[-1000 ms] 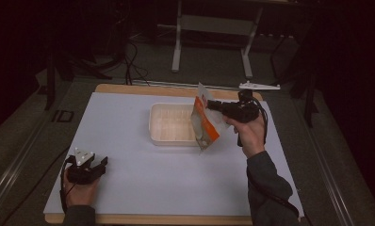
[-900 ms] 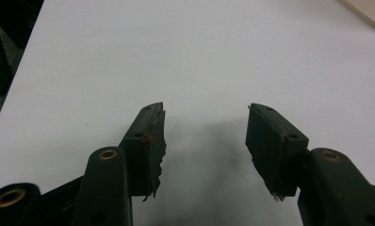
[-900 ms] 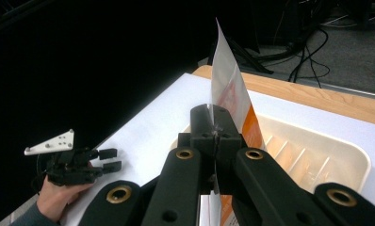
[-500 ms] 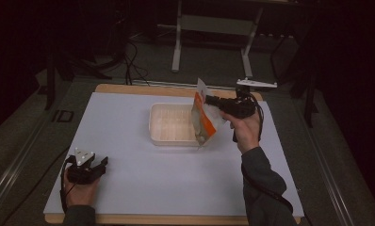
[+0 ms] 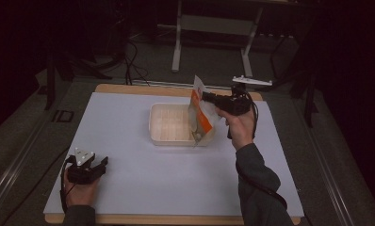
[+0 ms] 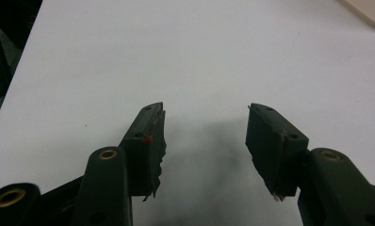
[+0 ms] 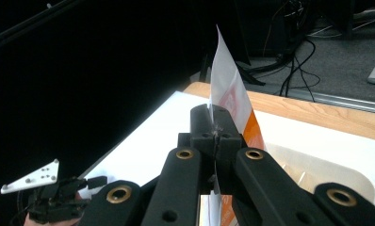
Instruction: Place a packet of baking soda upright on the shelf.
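An orange and white pouch (image 5: 202, 117) hangs by its upper edge from my right gripper (image 5: 206, 97), which is shut on it. Its lower end dips over the right end of a shallow cream tray (image 5: 163, 139) in the middle of the table. In the right gripper view the jaws (image 7: 216, 123) pinch the pouch's thin edge (image 7: 227, 87), with the tray (image 7: 327, 170) below. My left gripper (image 5: 102, 163) rests on the white tabletop at the front left. Its jaws (image 6: 204, 128) stand open with nothing between them.
A white mat (image 5: 129, 117) covers the table, with a wooden edge (image 5: 129, 88) showing at the back. Behind the table stand metal frame legs (image 5: 177, 47), and cables (image 5: 134, 56) lie on the dark floor. My left hand's gripper (image 7: 58, 197) appears far off in the right gripper view.
My right hand has drifted slightly left with the pouch, which now hangs more steeply over the tray's right end. The left hand has stayed still.
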Demonstrator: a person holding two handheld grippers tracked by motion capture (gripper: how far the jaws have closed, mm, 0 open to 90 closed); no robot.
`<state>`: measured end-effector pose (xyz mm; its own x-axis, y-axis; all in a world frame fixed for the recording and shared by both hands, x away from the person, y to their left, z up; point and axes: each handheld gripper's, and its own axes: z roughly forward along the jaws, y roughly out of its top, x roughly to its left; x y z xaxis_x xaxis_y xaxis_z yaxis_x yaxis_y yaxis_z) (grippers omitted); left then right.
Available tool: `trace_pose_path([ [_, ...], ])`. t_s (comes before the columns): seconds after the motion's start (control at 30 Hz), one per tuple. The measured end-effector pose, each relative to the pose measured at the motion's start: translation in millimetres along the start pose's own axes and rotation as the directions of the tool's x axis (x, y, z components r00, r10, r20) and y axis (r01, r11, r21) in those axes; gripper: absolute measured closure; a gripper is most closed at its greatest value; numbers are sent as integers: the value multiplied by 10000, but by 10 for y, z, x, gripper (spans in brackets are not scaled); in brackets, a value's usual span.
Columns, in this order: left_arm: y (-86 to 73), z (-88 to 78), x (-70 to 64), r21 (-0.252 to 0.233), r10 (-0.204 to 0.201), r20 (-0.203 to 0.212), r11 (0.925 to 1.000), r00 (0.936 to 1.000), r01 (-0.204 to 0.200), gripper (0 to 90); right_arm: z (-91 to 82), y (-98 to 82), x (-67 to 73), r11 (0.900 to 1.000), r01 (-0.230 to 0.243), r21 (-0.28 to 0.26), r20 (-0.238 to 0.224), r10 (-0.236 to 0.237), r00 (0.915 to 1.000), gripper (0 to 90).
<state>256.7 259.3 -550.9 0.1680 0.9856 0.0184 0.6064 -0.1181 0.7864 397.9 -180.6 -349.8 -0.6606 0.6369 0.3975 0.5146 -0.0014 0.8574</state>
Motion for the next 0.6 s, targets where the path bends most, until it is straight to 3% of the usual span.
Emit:
trace_pose_path([
  [0.6, -1, -2, -1, -31, -6, 37, 10000, 10000, 6, 474, 160, 5, -110, 9980, -424, -460, 379, 441, 9983, 900],
])
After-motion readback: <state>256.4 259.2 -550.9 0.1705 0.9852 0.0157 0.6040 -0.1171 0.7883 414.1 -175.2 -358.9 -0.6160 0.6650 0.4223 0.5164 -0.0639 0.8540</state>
